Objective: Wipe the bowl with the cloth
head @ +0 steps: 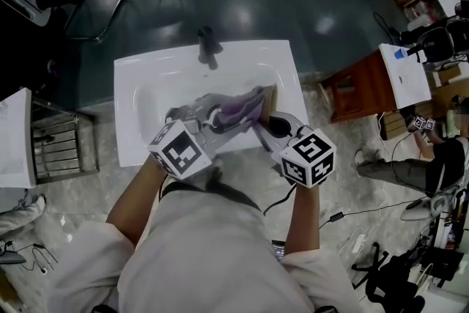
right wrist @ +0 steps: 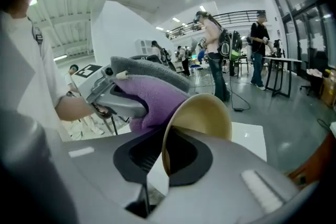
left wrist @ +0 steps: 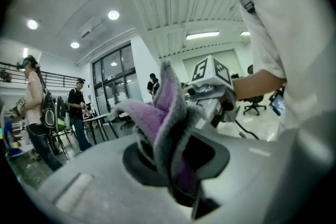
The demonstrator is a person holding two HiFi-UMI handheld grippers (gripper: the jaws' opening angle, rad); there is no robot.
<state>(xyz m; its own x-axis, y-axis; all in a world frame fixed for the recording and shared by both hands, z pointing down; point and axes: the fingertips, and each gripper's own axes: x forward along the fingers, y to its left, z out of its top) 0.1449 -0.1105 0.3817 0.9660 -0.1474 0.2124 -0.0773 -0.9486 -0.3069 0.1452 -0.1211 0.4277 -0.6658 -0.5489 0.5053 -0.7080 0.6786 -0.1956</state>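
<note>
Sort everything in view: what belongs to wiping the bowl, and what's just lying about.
In the job: bowl, clamped in the right tool; cloth, clamped in the left tool.
Lying about: white sink, faucet, wire rack, brown wooden stand.

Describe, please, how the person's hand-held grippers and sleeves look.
The left hand-held gripper and right hand-held gripper are grey and black; each carries a white cube with black square markers. A black cable trails from the right one. Sleeves are short and pale.
</note>
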